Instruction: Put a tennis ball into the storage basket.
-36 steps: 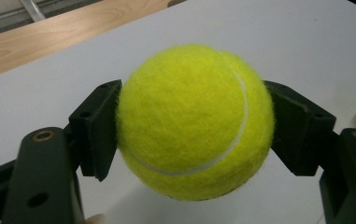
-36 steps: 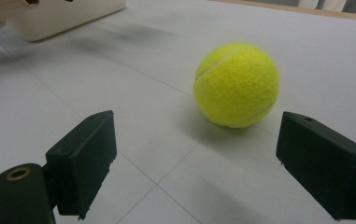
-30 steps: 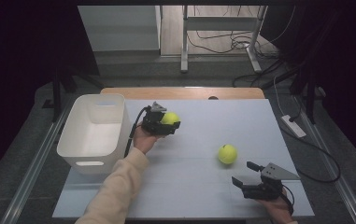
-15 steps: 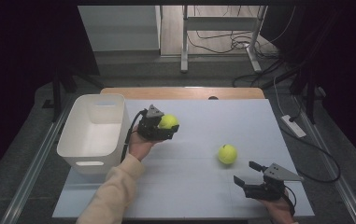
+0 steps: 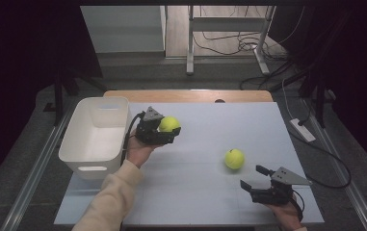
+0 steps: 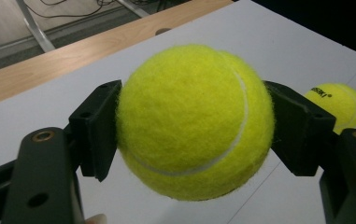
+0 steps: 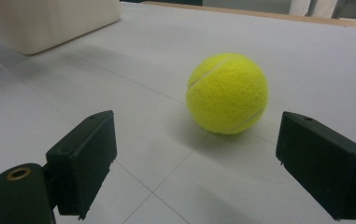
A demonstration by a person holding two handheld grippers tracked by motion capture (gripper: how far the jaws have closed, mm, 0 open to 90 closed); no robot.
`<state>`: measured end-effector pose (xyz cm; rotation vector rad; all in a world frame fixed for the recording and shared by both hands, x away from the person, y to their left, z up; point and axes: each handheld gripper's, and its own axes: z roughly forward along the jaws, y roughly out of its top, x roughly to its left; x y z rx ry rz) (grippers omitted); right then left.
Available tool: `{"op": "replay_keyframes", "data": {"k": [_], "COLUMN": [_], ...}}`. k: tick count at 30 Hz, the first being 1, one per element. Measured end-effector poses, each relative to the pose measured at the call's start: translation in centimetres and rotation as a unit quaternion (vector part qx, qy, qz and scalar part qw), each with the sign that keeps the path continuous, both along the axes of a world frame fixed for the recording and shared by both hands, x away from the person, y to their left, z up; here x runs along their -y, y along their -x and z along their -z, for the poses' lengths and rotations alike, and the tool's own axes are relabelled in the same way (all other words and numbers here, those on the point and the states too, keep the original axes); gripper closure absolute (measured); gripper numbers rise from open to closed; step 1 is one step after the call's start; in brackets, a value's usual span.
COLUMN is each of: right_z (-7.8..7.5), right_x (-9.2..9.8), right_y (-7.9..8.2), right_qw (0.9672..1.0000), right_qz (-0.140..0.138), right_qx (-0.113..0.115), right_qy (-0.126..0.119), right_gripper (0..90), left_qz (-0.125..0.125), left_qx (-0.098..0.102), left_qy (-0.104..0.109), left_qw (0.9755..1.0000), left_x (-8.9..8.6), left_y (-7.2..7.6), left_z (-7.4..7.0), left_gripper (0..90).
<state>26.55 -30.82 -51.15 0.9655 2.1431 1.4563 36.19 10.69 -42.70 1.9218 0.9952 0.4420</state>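
Note:
My left gripper [image 5: 170,130] is shut on a yellow tennis ball [image 5: 168,124] and holds it above the table, just right of the white bin [image 5: 94,136]. Seen from the left gripper view, that ball [image 6: 195,120] sits squeezed between both black pads. A second tennis ball [image 5: 234,159] rests on the pale table right of centre; it lies behind in the left gripper view [image 6: 337,105]. My right gripper [image 5: 254,177] stands open near the front right edge, a short way in front of this ball [image 7: 227,93], which lies ahead of its spread jaws without touching them.
The white bin is a deep tub at the table's left side with nothing visible inside. A wooden strip [image 5: 190,96] runs along the table's far edge. Cables and a power strip [image 5: 302,130] lie on the floor to the right.
My left gripper has lifted the held ball and carried it slightly left toward the bin. The right gripper and the loose ball stayed put.

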Motion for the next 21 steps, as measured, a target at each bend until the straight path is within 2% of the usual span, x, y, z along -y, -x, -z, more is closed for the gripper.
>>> {"op": "replay_keyframes", "data": {"k": [9, 21], "right_z": [0.1, 0.2], "right_x": [0.0, 0.0], "right_y": [0.0, 0.0], "right_qw": [1.0, 0.9999], "right_qz": [0.003, 0.005], "right_qx": [0.0, 0.0], "right_qy": [0.005, 0.012], "right_gripper": [12.4, 12.6], "left_qz": [0.003, -0.001], "left_qx": [0.014, 0.023], "left_qy": [-0.005, 0.004], "left_qw": [0.9999, 0.9997], "left_x": [-0.4, -0.9], "left_y": [0.6, 1.1], "left_z": [-0.9, -1.6], "left_gripper": [26.7, 26.7]}}
